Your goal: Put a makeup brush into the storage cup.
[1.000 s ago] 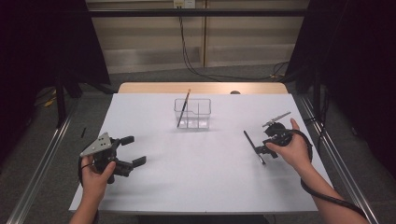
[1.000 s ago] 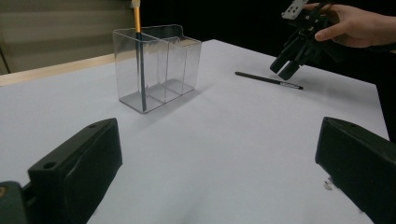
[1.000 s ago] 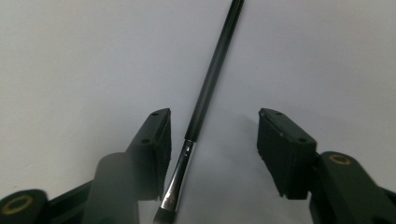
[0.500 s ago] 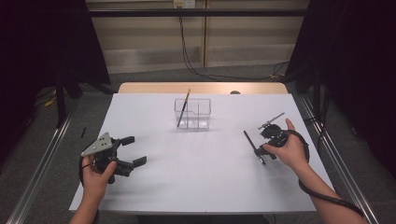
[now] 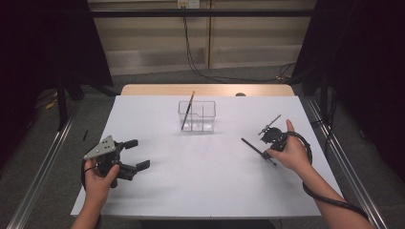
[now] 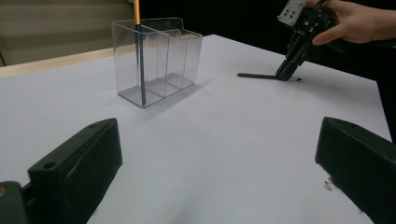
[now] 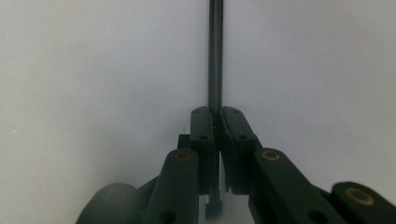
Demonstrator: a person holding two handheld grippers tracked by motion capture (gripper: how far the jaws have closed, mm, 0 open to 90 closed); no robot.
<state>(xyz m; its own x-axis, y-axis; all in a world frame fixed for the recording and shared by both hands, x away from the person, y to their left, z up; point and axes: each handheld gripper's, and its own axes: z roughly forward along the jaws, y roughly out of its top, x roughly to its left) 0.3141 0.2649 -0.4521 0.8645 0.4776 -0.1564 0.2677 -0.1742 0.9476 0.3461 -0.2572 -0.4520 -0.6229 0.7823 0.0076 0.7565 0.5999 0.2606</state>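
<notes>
Inventory of one white table (image 5: pixel 205 181), seen from above and from both tools.

Right gripper (image 5: pixel 268 148): held in the person's right hand (image 5: pixel 292 155) at the right side of the table, tilted down to the surface. Its own view shows the two jaws pressed together on a thin dark pen (image 7: pixel 215 56), which runs straight ahead from between the pads. In the high view the pen (image 5: pixel 253 148) lies flat on the table, its far end pointing left and away from the hand. The left gripper view shows the same tool (image 6: pixel 299 46) standing nose-down on one end of the pen (image 6: pixel 259 75).

Left gripper (image 5: pixel 131 155): held in the person's left hand (image 5: pixel 98 174) near the front left of the table, grey three-cornered plate on top. Jaws wide apart, nothing between them; bare table surface shows across the gap in its own view.

Clear plastic organiser (image 5: pixel 197 116): upright at the middle rear of the table, divided into compartments, well apart from both tools. One pencil (image 5: pixel 187 110) with an orange upper shaft leans in its left compartment, tip at the floor of the box.

Beyond the far edge: a strip of wooden tabletop (image 5: pixel 205 89) and black cables (image 5: pixel 191 52) hanging down the wall.
</notes>
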